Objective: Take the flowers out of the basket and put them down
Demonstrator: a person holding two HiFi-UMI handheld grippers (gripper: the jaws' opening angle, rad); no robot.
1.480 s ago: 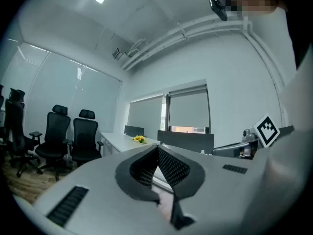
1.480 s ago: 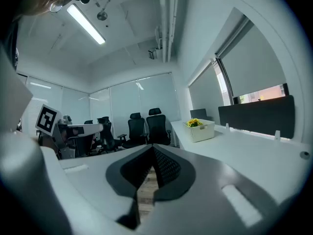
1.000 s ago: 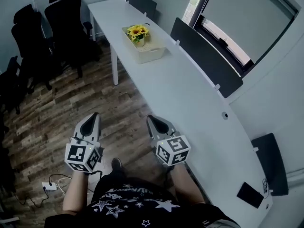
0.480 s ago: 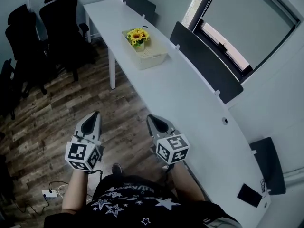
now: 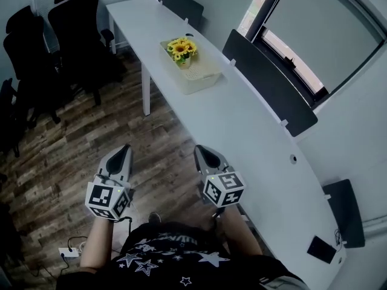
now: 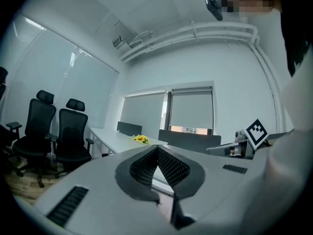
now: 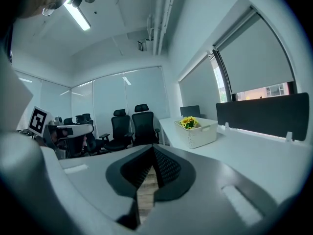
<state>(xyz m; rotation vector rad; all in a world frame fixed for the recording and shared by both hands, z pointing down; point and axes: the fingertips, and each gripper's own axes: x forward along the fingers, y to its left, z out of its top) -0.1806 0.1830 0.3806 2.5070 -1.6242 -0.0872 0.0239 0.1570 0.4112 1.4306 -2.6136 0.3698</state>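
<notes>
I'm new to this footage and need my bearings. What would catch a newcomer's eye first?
The bright yellow sunflowers stand out, sitting in a white perforated plastic basket on the far part of the long white table. Nearer, the left gripper and right gripper hang shut and empty above the wooden floor, with black office chairs at the far left.

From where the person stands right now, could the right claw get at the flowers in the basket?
Probably not yet. The flowers sit in the basket far down the table, while the right claw, shut and empty, hangs by the person's body. Nothing seems to block the way; walking closer should do.
</notes>
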